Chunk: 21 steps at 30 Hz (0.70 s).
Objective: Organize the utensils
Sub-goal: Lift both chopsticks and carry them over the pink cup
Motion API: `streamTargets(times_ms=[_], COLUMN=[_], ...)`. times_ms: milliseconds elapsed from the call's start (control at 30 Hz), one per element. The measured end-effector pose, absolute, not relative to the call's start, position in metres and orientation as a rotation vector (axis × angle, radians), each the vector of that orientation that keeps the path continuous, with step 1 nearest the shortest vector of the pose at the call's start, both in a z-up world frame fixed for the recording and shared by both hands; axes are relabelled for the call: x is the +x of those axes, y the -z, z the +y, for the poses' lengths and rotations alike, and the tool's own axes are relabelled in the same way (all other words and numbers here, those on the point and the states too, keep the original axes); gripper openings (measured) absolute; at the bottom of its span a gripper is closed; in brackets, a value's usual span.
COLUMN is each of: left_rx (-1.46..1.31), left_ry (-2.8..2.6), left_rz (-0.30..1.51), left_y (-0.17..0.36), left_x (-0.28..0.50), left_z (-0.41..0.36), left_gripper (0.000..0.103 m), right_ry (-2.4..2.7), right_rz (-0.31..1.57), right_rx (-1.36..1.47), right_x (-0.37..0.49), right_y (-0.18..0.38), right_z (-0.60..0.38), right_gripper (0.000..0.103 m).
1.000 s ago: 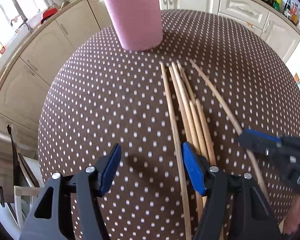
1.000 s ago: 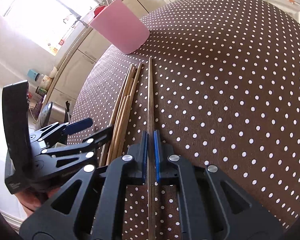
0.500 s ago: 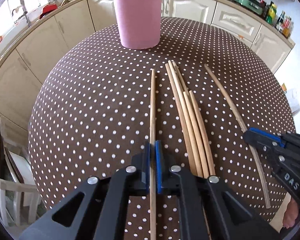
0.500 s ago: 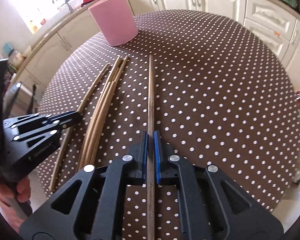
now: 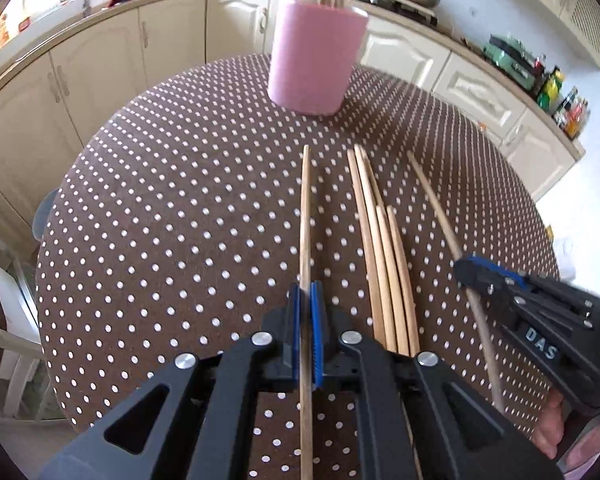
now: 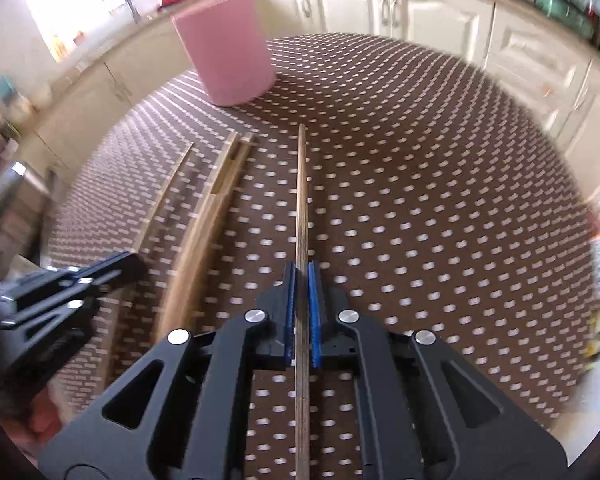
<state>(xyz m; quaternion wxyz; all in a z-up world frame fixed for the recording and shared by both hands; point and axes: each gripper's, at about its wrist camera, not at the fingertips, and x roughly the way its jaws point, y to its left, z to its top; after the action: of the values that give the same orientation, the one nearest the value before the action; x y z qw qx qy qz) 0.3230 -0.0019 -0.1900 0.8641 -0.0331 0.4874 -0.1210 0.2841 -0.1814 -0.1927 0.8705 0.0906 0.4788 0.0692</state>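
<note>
Over a round table [image 5: 160,240] with a brown dotted cloth, the left gripper [image 5: 305,300] is clenching one wooden stick [image 5: 305,208], and the right gripper [image 6: 300,280] is clenching another stick [image 6: 301,184]. Four loose sticks [image 5: 380,248] are lying between them. A pink cup [image 5: 314,56] holding more sticks is standing beyond.

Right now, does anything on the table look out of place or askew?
Nothing damaged or spilled. Loose chopsticks still lie on the dotted tablecloth instead of in the pink holder. Each gripper, left and right, clamps one chopstick.
</note>
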Motion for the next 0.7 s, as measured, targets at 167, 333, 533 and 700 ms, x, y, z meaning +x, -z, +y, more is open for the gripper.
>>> streamTargets(times_ms=[167,333,533,700], left_rx=[-0.118,-0.140,-0.166,-0.174], left_ry=[0.240,0.225,0.268,0.302], left_rz=[0.885,0.672,0.466,0.301], left_y=[0.163,0.121,0.083,0.057], left_x=[0.308,0.296,0.280,0.277], left_z=[0.009,0.013,0.011,-0.006], left_gripper=[0.006,0.006,0.006,0.006], right_ry=[-0.193,-0.243,-0.243,-0.239], right_rz=[0.884,0.713,0.541,0.435], right_rx=[0.303,0.409,0.427,0.392], right_x=[0.280,0.273,0.267,0.262], right_y=[0.172,0.140,0.101,0.066], right_z=[-0.194,-0.204,-0.207,-0.211], right_gripper=[0.007,0.007,0.007,0.007])
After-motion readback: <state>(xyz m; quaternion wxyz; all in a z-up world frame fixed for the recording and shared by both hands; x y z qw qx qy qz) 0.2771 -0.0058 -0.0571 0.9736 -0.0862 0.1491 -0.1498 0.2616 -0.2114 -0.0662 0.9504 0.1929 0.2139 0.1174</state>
